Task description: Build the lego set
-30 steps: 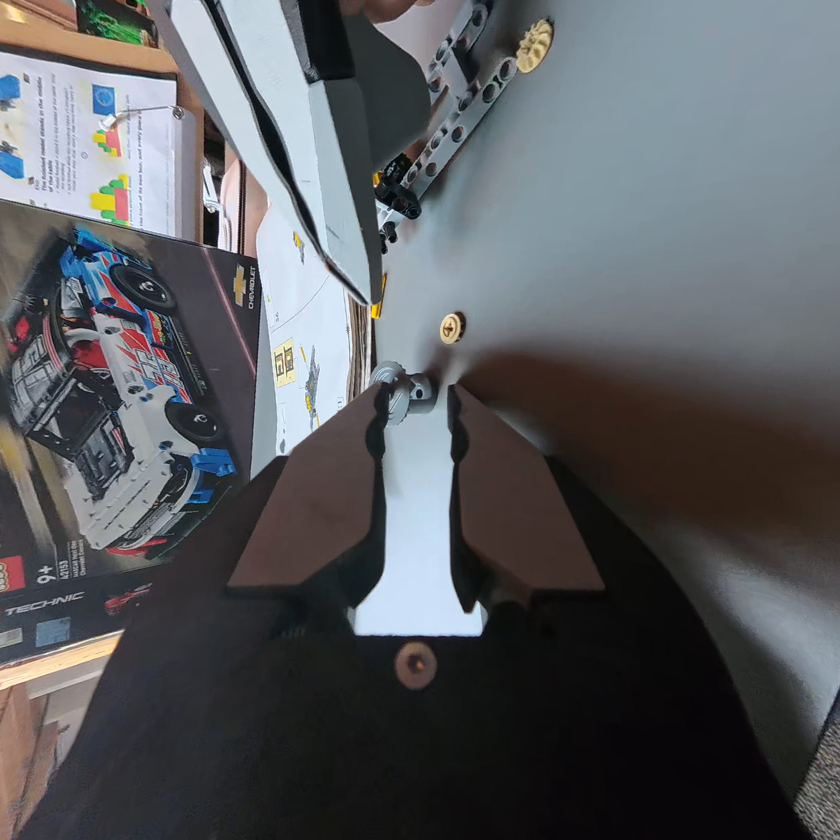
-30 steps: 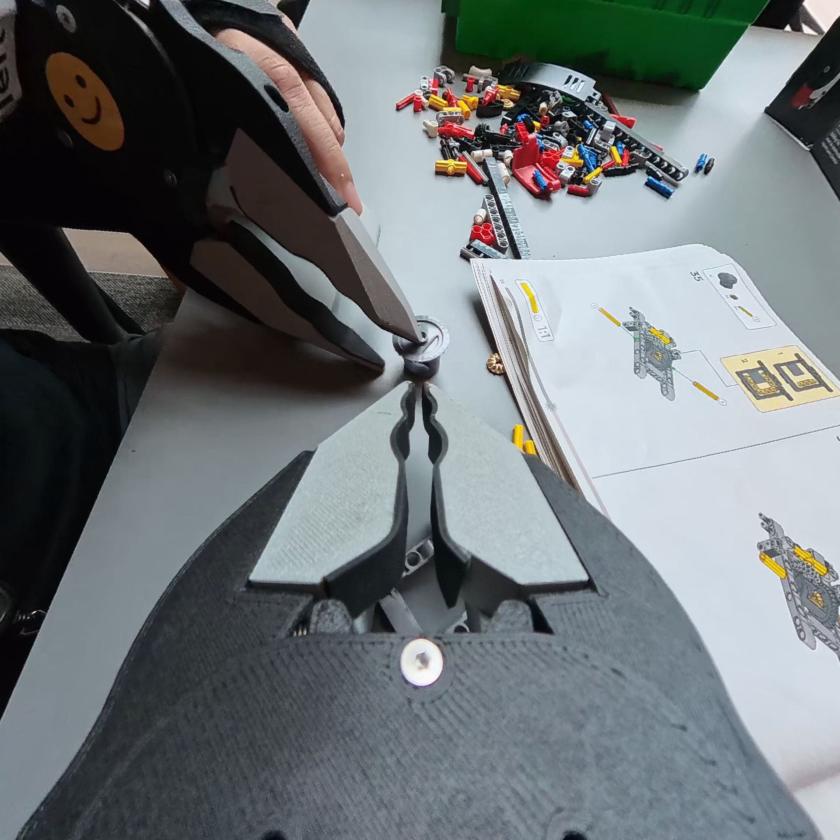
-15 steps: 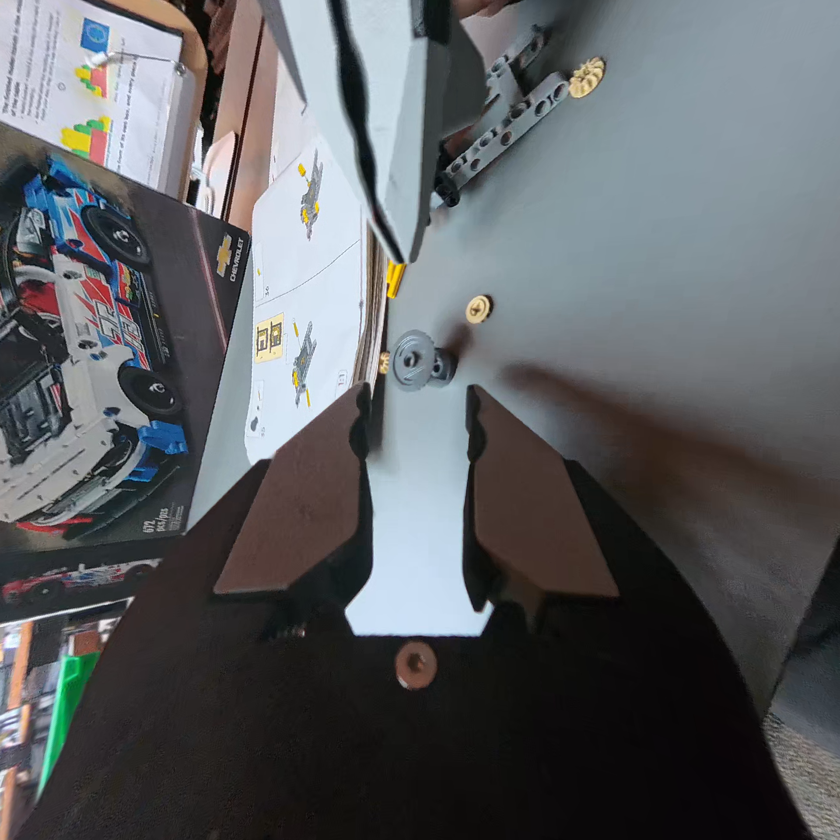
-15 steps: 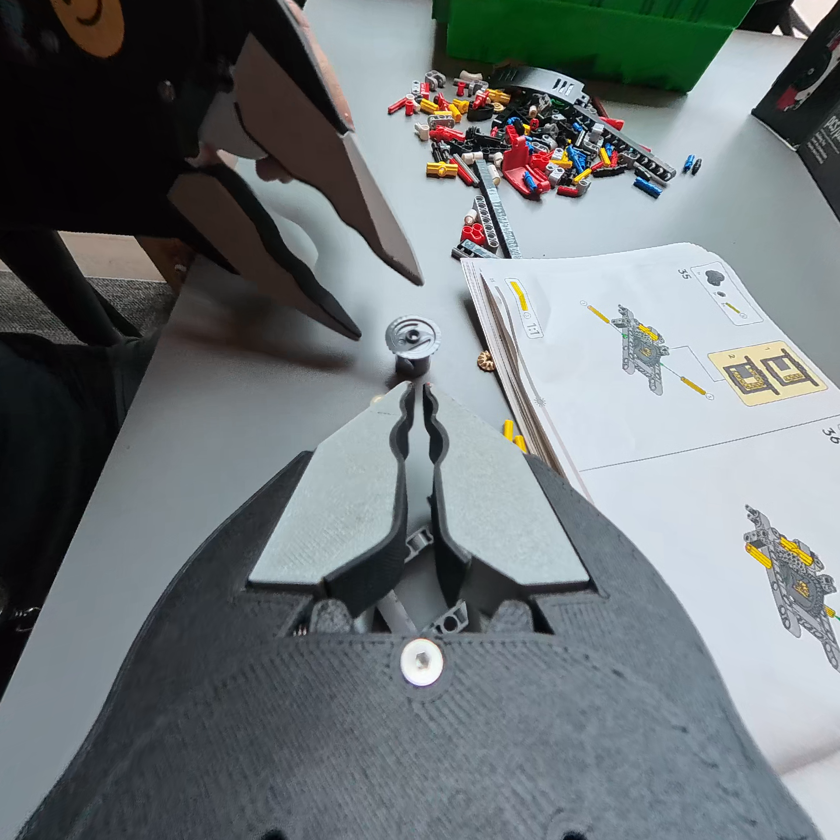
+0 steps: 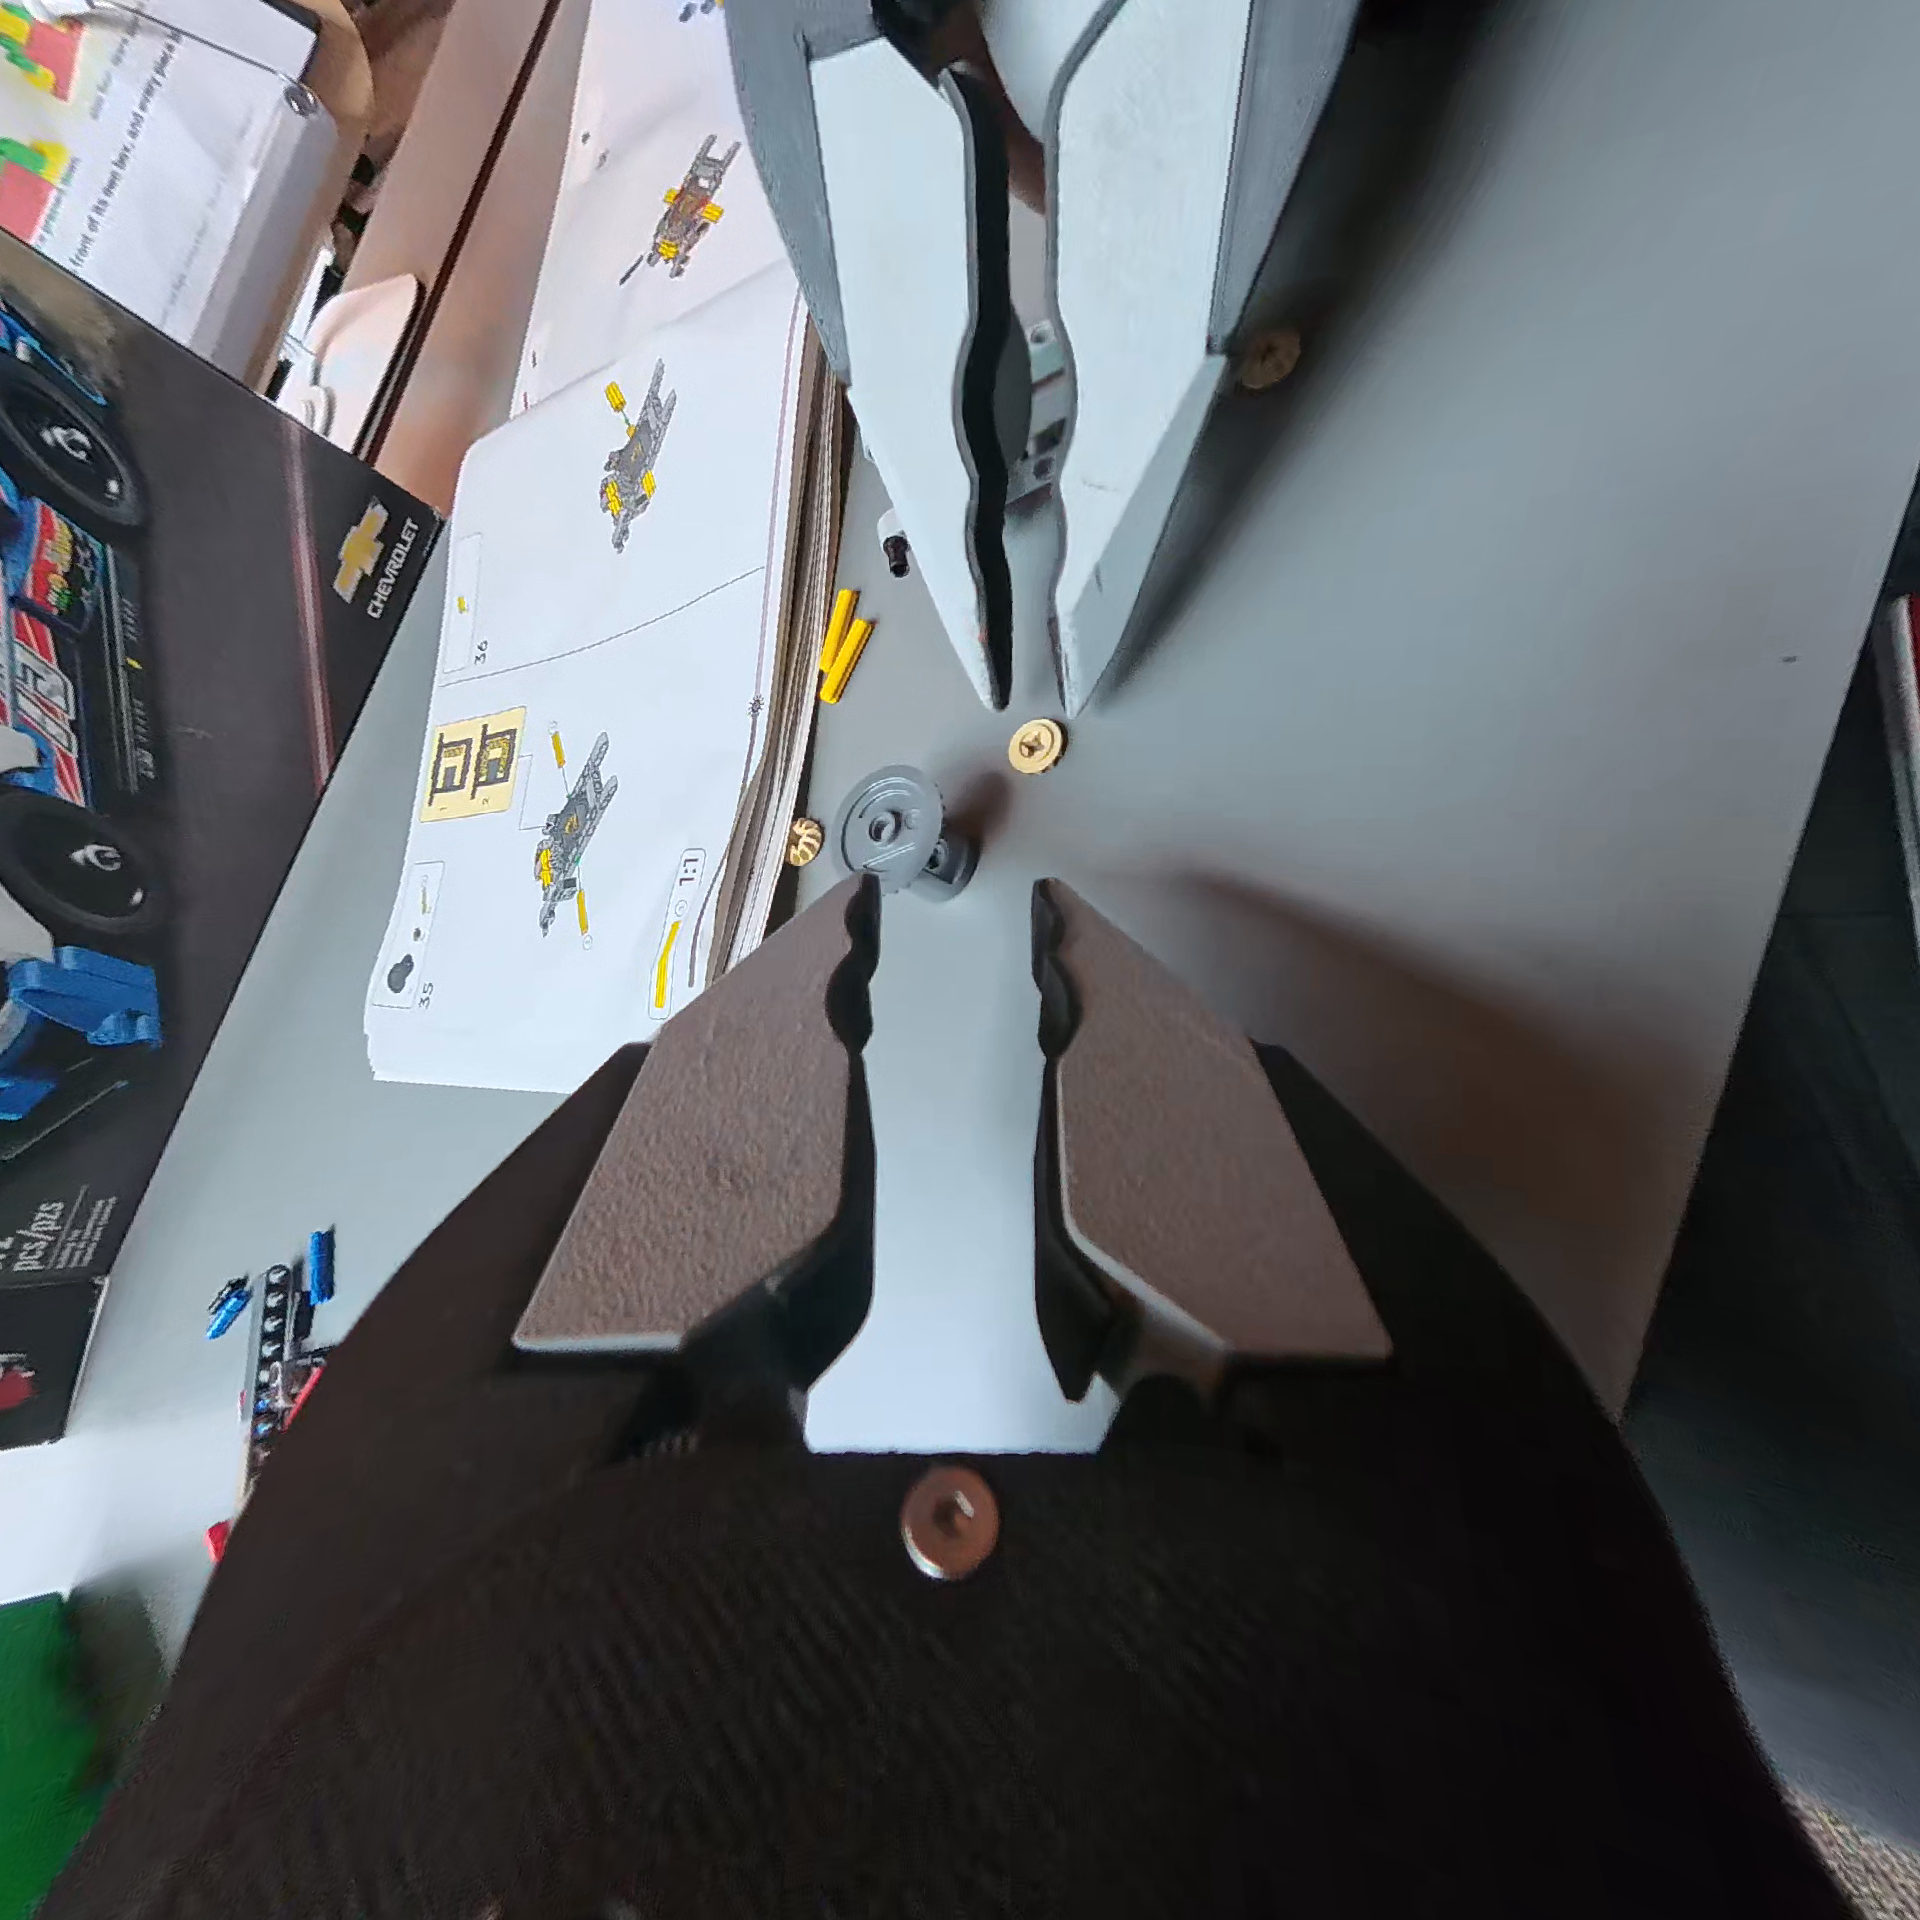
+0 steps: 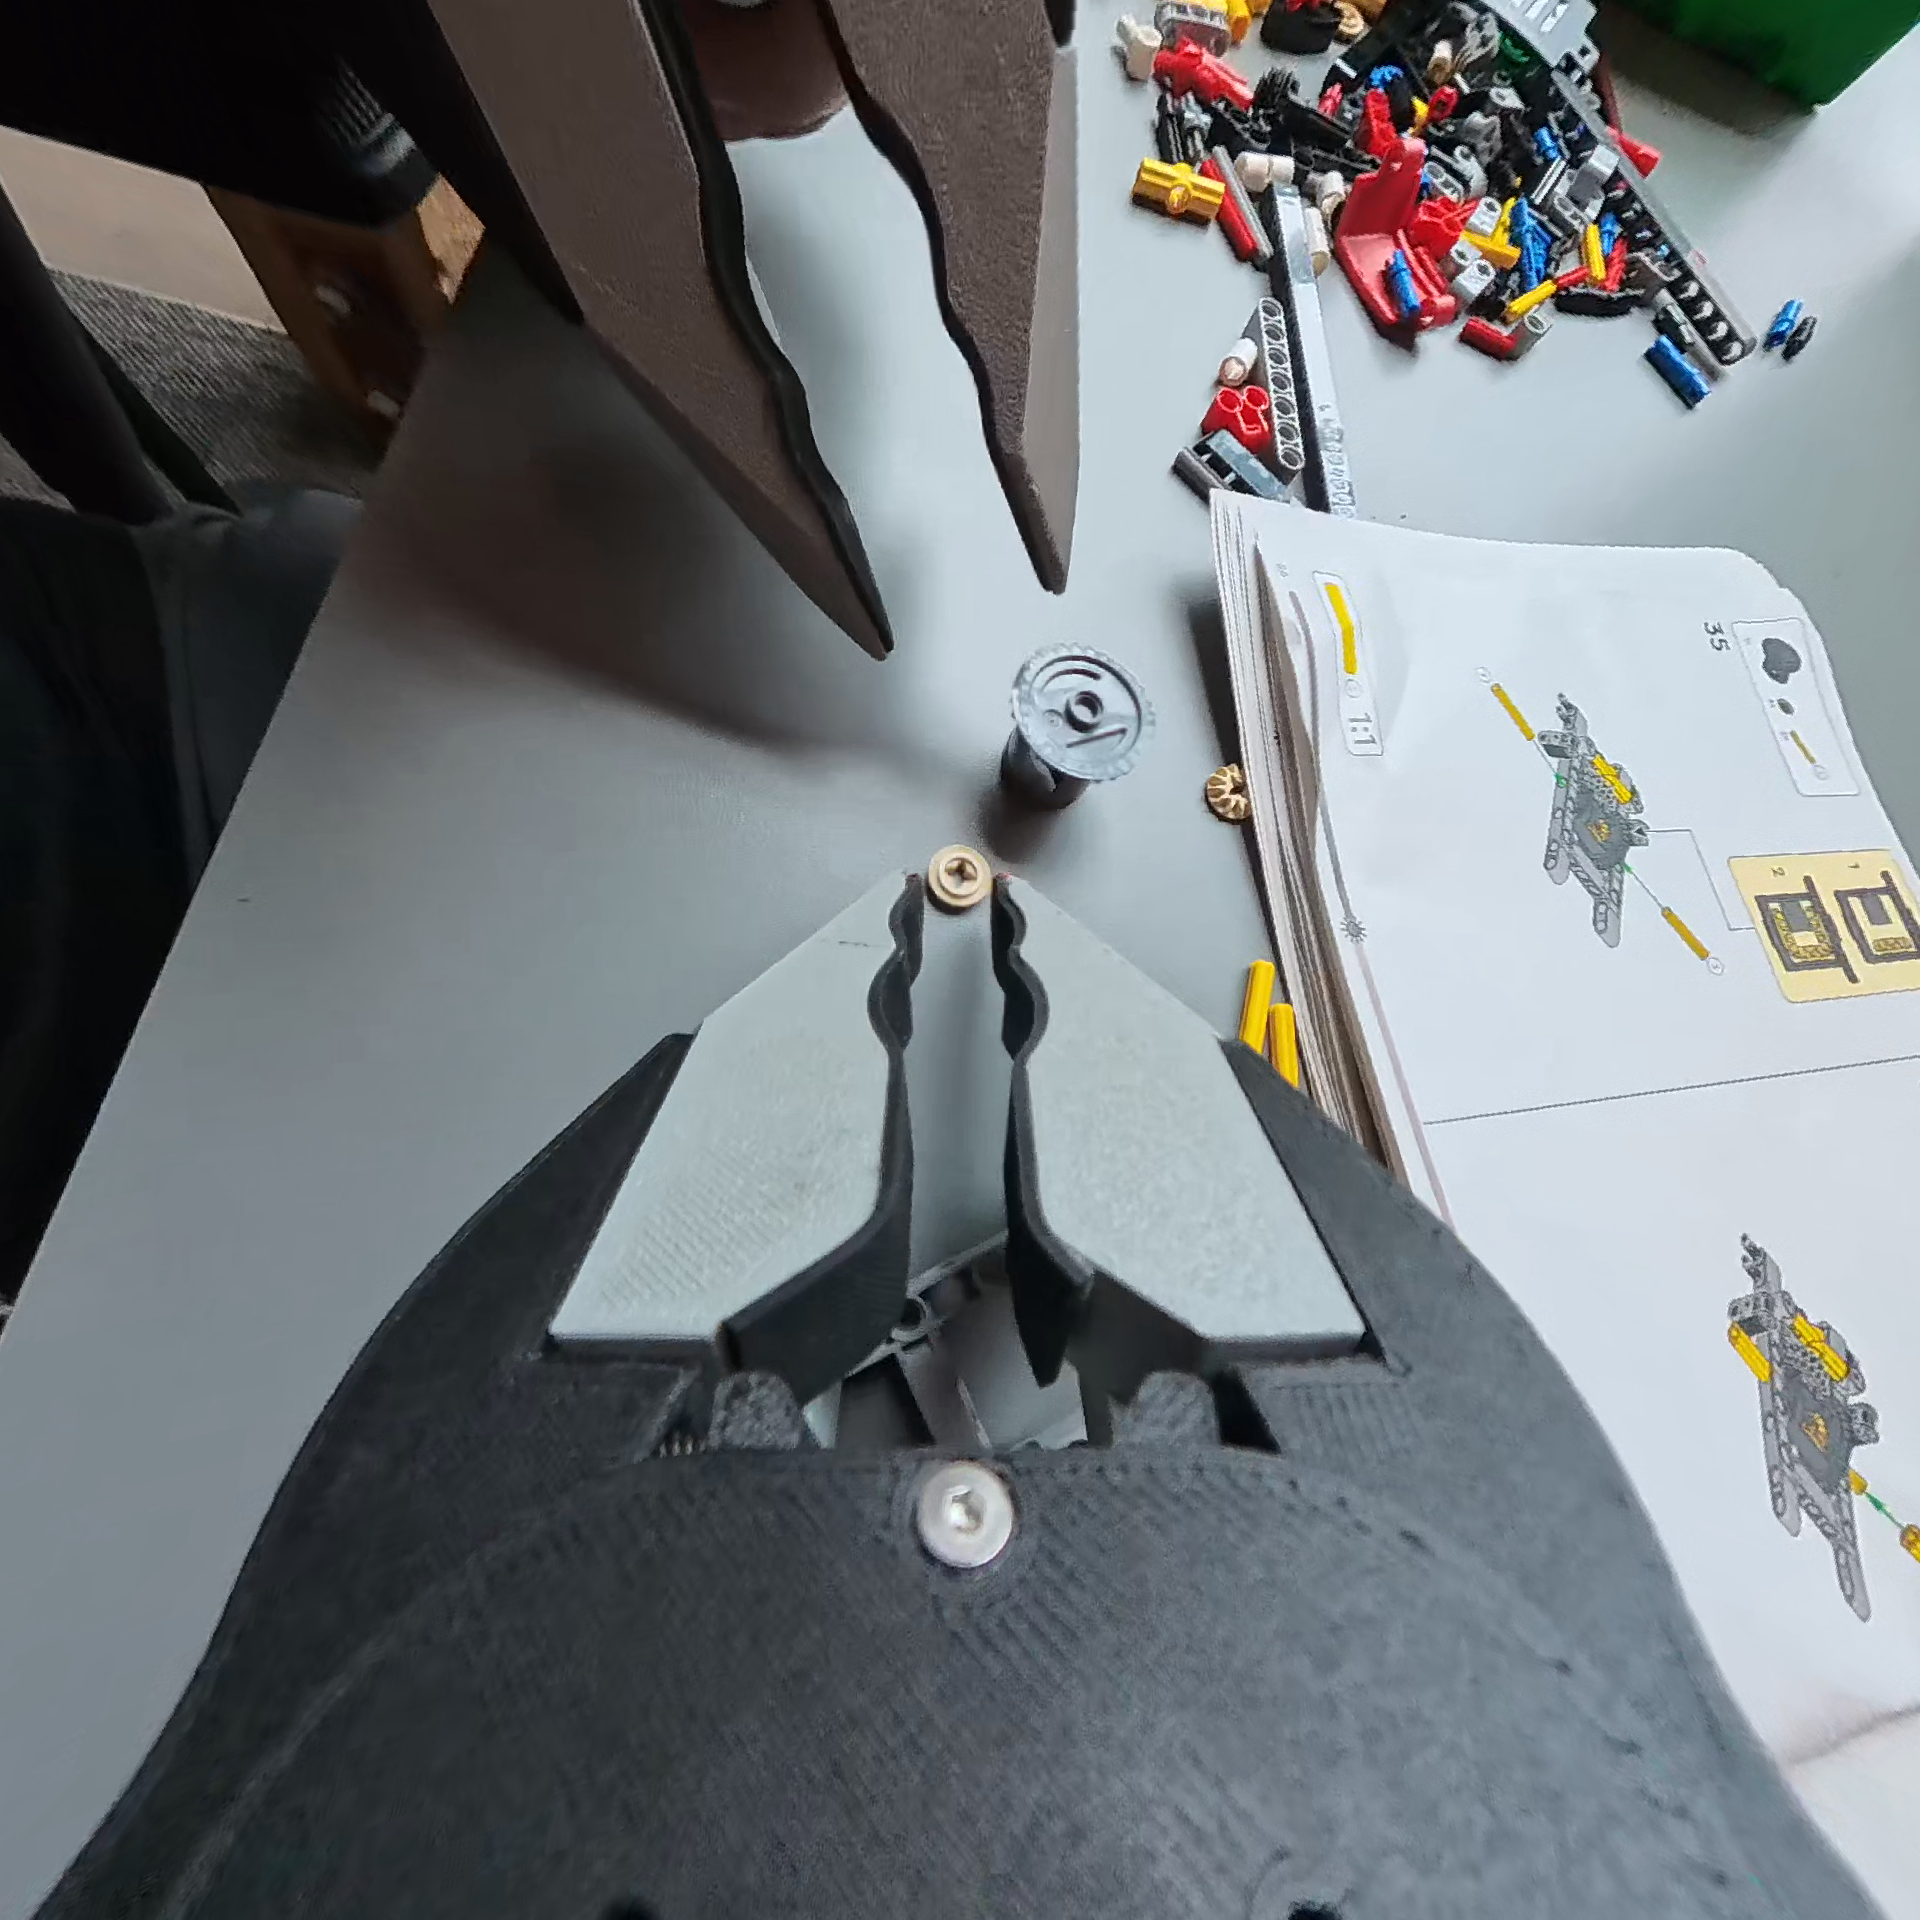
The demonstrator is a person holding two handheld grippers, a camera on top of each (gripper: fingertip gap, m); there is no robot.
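Fingers of the left gripper (image 5: 951, 894) stood well apart over the grey table (image 5: 1455, 623), gripping nothing, their tips just short of a dark grey gear piece (image 5: 902, 842) that stood on its hub. The right gripper (image 6: 956, 883) pointed at them from the opposite side, its jaws parted only a little, with a small tan round piece (image 6: 957, 878) lying on the table right at the tips; whether they touched it could not be told. A grey beam part (image 6: 935, 1330) showed under that gripper, low between its fingers. The open instruction booklet (image 6: 1558, 831) lay beside the gear, two yellow axles (image 6: 1268, 1003) at its edge and a tan bevel gear (image 6: 1226, 792) nearby. Loose coloured Lego parts (image 6: 1455, 187) lay heaped farther off.
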